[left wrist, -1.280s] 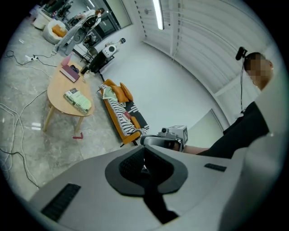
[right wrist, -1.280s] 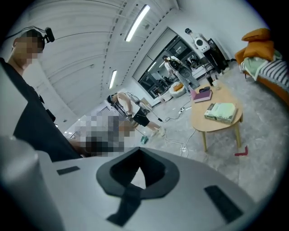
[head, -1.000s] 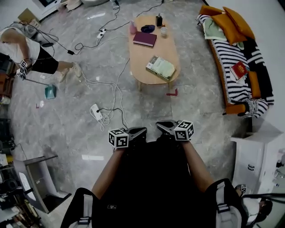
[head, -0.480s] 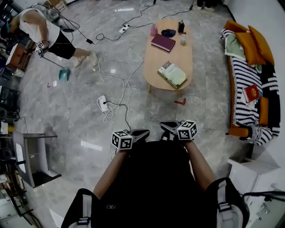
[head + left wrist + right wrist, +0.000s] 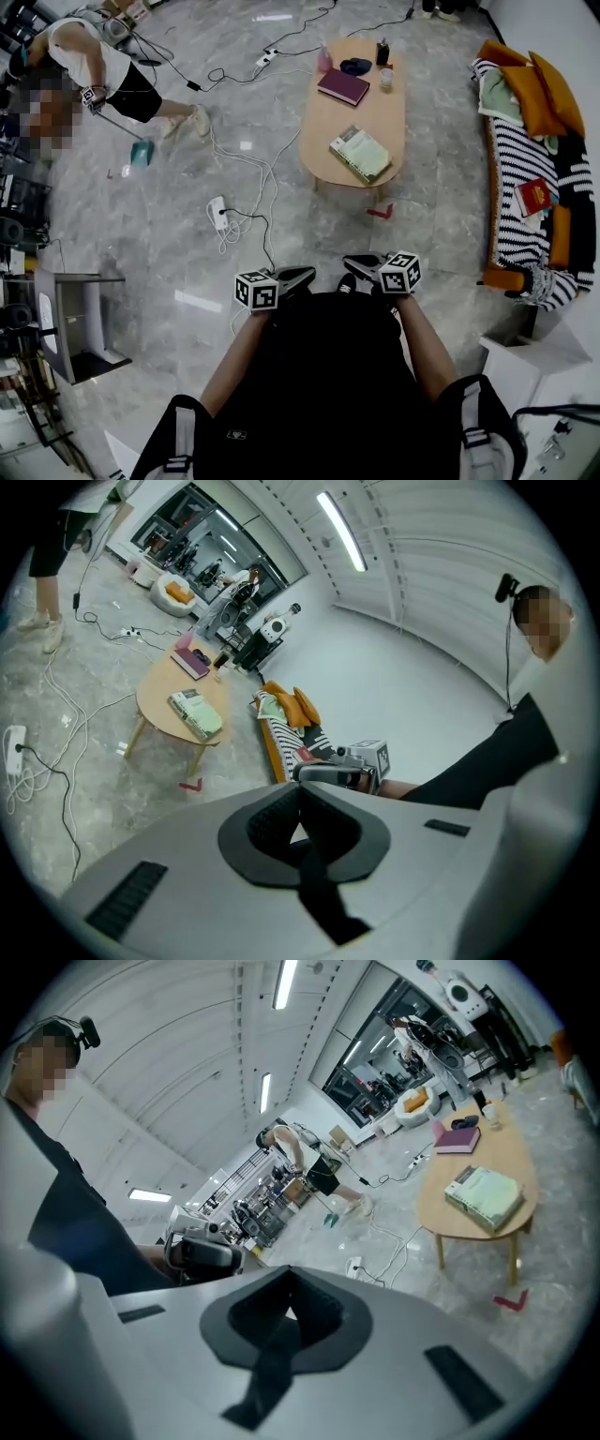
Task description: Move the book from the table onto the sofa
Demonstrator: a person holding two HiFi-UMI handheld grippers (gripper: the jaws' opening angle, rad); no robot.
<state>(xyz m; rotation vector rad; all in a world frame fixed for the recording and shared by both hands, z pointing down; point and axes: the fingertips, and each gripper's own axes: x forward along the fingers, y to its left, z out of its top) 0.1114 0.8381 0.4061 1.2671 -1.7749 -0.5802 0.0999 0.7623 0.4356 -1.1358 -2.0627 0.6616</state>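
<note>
Since prev. frame, table [image 5: 352, 117] w/ green book [image 5: 360, 154] is shifted rightward, well ahead of left gripper [image 5: 302, 276] & right gripper [image 5: 354, 263] — both are held closed, empty; sofa [image 5: 525, 150] is seen beyond right gripper.

You work under bright long white ceiling strip lamps [image 5: 340, 529]; glare patches mark the glossy grey marble floor [image 5: 192, 301]; both gripper views bulge toward black corners.

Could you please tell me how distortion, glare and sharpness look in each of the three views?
Head view: edges bow outward, pale glare patches on the marble floor, table sharp. Left gripper view: strong fisheye, black corners, ceiling light strip blown out. Right gripper view: same fisheye, far room small yet fairly sharp.
</note>
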